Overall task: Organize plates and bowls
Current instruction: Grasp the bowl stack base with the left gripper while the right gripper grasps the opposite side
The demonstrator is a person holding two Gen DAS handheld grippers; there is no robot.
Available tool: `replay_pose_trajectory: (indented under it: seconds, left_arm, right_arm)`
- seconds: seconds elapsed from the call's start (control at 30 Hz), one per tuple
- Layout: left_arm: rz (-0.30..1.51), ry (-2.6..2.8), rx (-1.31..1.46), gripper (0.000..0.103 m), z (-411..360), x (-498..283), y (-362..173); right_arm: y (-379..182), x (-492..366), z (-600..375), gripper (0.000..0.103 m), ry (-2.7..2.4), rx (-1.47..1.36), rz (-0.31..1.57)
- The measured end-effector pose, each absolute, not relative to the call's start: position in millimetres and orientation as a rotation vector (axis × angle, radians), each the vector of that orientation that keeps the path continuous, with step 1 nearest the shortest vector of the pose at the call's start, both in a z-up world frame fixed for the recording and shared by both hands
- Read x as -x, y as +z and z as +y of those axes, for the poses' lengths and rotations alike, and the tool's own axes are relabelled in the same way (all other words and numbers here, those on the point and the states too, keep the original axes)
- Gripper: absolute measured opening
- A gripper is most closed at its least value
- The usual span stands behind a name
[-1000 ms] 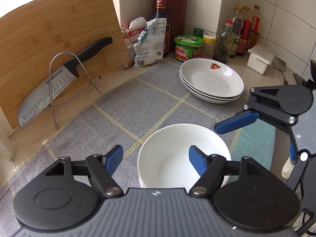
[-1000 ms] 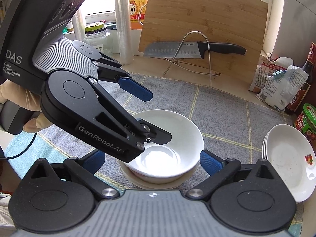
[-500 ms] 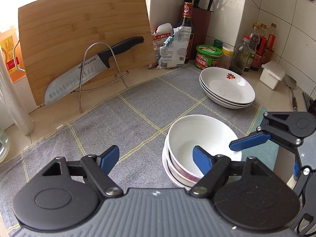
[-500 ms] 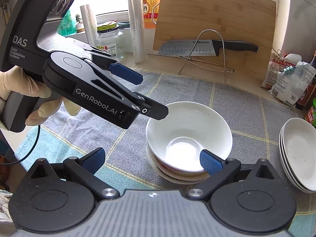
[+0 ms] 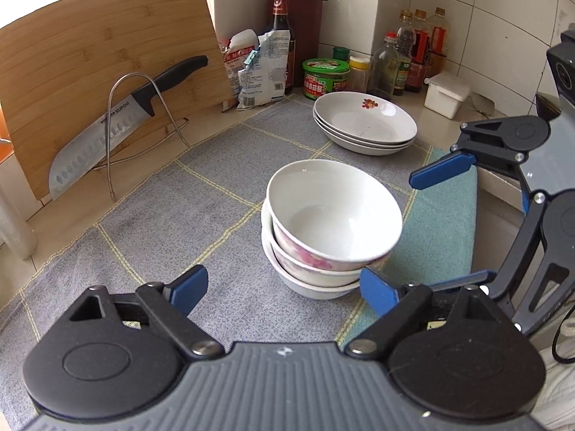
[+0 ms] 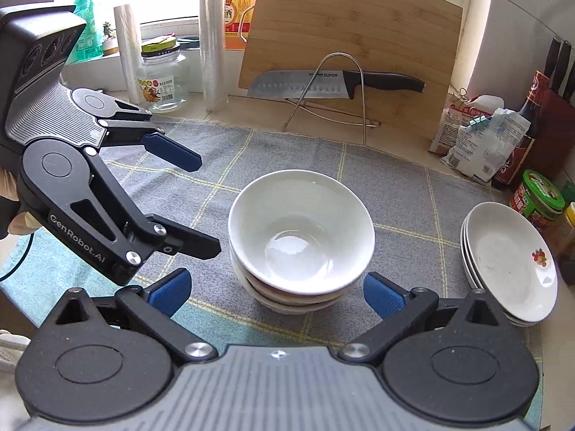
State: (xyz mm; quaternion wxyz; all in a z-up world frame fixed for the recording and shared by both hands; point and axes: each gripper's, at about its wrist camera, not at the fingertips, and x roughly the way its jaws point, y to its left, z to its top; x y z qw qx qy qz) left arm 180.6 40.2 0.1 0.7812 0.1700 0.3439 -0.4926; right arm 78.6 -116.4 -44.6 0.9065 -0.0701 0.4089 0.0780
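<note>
A stack of three white bowls (image 5: 330, 226) with pink flower print stands on the grey mat (image 5: 179, 222); it also shows in the right wrist view (image 6: 300, 237). A stack of three shallow white plates (image 5: 364, 122) sits behind it; in the right wrist view the plates (image 6: 510, 262) are at the right. My left gripper (image 5: 284, 289) is open and empty, just short of the bowls and to their left. My right gripper (image 6: 275, 294) is open and empty, close in front of the bowls. Each gripper shows in the other's view: the right gripper (image 5: 442, 222), the left gripper (image 6: 187, 204).
A bamboo cutting board (image 5: 90, 72) leans at the back with a knife (image 5: 122, 111) on a wire stand. Bags, sauce bottles, a green tub (image 5: 325, 79) and a white box (image 5: 445, 93) line the wall. A glass jar (image 6: 163, 75) stands by the window. A teal cloth (image 5: 438, 230) lies beside the mat.
Both grippers have drawn back and up from the bowl stack, which now stands free on the mat. The left gripper, earlier over the top bowl, is now clear of it.
</note>
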Motion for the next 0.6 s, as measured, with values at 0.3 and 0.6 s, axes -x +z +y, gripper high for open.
replay_pose_trajectory:
  seconds: [0.3,0.6]
  left_arm:
    - [0.829,-1.163,-0.417,0.092,29,-186,-48]
    - [0.874,-1.078,-0.428,0.092,13,-183,-71]
  right_arm:
    - [-78,-70,-129,0.103,-0.017,0.104,0.983]
    - [-109,-87,-147,0.103,0.048,0.139,1.037]
